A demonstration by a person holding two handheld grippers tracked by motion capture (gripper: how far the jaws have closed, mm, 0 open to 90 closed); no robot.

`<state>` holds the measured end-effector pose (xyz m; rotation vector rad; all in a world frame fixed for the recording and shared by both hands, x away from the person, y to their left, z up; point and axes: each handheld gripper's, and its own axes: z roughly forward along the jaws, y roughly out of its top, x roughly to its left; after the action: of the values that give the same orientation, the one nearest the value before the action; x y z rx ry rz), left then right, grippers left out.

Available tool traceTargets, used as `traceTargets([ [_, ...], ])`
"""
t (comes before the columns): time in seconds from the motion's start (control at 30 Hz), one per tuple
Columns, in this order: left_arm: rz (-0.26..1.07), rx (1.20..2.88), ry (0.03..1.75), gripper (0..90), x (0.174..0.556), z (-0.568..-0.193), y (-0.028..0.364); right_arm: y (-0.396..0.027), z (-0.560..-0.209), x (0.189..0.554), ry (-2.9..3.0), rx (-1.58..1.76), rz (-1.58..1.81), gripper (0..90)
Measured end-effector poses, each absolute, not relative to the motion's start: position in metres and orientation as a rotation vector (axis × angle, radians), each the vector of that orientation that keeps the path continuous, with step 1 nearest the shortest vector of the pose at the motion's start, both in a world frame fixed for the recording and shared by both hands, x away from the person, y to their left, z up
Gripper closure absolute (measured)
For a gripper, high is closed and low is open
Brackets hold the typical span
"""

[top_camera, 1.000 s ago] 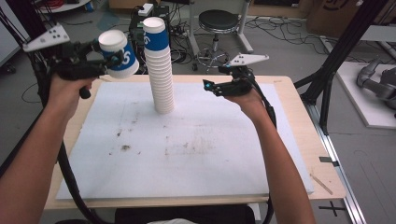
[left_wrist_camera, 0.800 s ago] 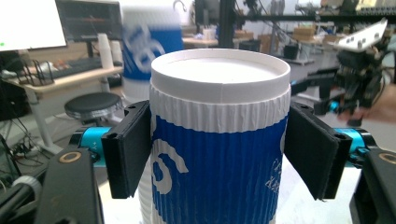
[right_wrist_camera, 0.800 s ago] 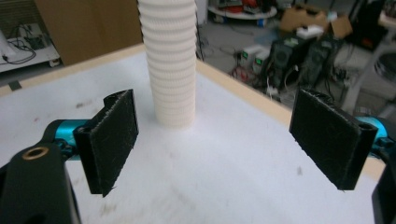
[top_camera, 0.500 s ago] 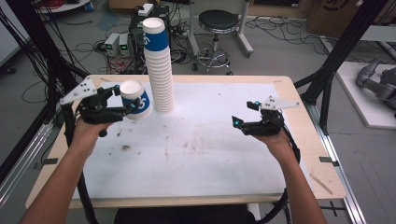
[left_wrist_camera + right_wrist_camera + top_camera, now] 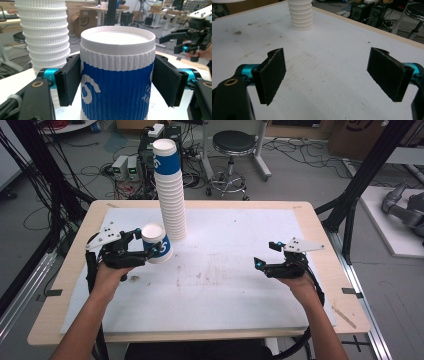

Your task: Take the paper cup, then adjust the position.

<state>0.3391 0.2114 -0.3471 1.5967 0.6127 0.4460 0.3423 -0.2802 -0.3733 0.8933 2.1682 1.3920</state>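
A blue and white ribbed paper cup (image 5: 159, 247) sits between the pads of my left gripper (image 5: 147, 245), which is shut on its sides. Its flat white end faces up. In the left gripper view the cup (image 5: 117, 75) stands upright between both black pads (image 5: 68, 82). It hangs low over the white sheet, just left of a tall stack of matching cups (image 5: 172, 205). I cannot tell whether it touches the sheet. My right gripper (image 5: 266, 255) hovers low at the right, open, with only bare sheet between its pads (image 5: 273, 75).
The stack (image 5: 300, 15) stands at the back middle of the white sheet (image 5: 225, 290), which covers a wooden table (image 5: 330, 245). The sheet carries small dark smudges (image 5: 135, 279). Beyond the table are a stool (image 5: 232, 142), cables and black frame posts.
Both hands came down from the height of the stack's top. The left brought the cup down to the left of the stack. The right moved away from the stack to the right.
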Motion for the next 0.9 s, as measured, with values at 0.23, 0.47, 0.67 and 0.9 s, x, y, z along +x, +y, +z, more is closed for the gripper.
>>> traceTargets([
  [0.23, 0.436, 1.607, 0.592, 27.4, 0.334, -0.348, 0.200, -0.279, -0.373, 0.337, 2.152, 0.890, 1.400, 15.7],
  [0.47, 0.427, 1.601, 0.586, 27.3, 0.330, -0.351, 0.195, -0.283, -0.374, 0.330, 2.131, 0.896, 1.447, 15.7],
  [0.67, 0.415, 1.606, 0.583, 27.4, 0.328, -0.354, 0.187, -0.285, -0.374, 0.331, 2.121, 0.922, 1.457, 15.7],
  [0.9, 0.395, 1.607, 0.578, 27.4, 0.325, -0.357, 0.181, -0.276, -0.385, 0.324, 2.178, 0.918, 1.445, 15.7],
])
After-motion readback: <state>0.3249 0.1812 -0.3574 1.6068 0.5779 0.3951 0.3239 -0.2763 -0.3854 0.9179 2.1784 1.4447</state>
